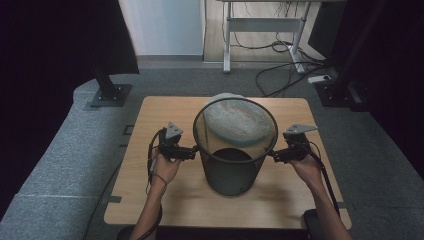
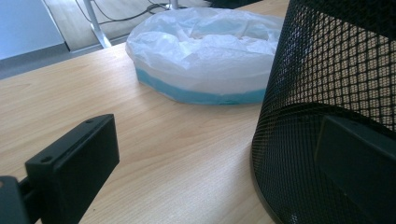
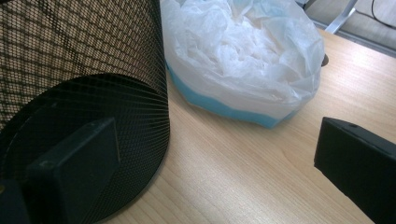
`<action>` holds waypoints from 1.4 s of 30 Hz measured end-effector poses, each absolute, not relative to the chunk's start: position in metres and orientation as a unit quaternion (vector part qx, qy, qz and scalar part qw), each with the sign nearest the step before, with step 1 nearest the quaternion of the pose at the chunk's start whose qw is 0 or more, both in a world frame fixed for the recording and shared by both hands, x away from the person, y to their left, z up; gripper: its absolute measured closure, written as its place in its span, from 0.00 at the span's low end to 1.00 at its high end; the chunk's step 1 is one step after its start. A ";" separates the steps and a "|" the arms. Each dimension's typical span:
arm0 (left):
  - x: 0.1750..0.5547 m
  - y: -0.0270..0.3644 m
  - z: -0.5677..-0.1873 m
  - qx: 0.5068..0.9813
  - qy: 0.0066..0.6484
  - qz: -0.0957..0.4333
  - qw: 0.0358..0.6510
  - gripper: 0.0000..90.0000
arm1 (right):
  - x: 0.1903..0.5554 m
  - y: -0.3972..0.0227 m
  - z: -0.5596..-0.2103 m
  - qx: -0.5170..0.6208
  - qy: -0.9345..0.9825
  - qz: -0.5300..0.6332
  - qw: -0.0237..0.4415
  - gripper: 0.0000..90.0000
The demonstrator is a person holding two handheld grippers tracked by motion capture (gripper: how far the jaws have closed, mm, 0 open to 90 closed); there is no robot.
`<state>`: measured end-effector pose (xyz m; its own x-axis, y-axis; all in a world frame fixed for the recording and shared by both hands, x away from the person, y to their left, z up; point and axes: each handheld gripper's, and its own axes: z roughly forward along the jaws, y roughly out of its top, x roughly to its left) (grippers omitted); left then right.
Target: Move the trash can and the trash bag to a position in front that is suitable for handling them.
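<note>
Mesh bin [image 1: 234, 150] stands upright between left gripper [image 1: 192, 151] and right gripper [image 1: 274, 155] (both wide open, holding nothing), equally near.

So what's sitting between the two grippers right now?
The black mesh bin, upright on the table, stands between the left gripper and right gripper in the high view.

Two forearms enter from 6 o'clock, one gripper per hand. Left hand [image 1: 165, 167] grips its handle, wrist slightly bent, forearm angled toward 1 o'clock; left gripper [image 1: 192, 151] points to 3 o'clock, jaws spread wide apart. Right hand [image 1: 307, 167] mirrors it, forearm angled toward 11 o'clock; right gripper [image 1: 273, 156] points to 9 o'clock, jaws likewise parted. Both grippers sit level w/ each other, tips facing inward, grey plates on top, cables trailing back along the arms.
</note>
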<state>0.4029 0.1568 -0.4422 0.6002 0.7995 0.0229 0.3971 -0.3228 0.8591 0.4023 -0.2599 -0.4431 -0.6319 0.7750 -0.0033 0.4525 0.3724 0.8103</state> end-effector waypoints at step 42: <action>0.348 0.189 -0.542 0.830 0.403 0.146 0.356 0.00 | 0.445 -0.272 -0.472 0.325 0.854 0.364 0.179 0.02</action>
<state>0.3480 0.1894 -0.5425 0.6324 0.7733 -0.0457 0.5658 -0.4208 0.7091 0.4451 -0.2716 -0.4721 -0.7241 0.6862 -0.0692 0.4251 0.5231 0.7387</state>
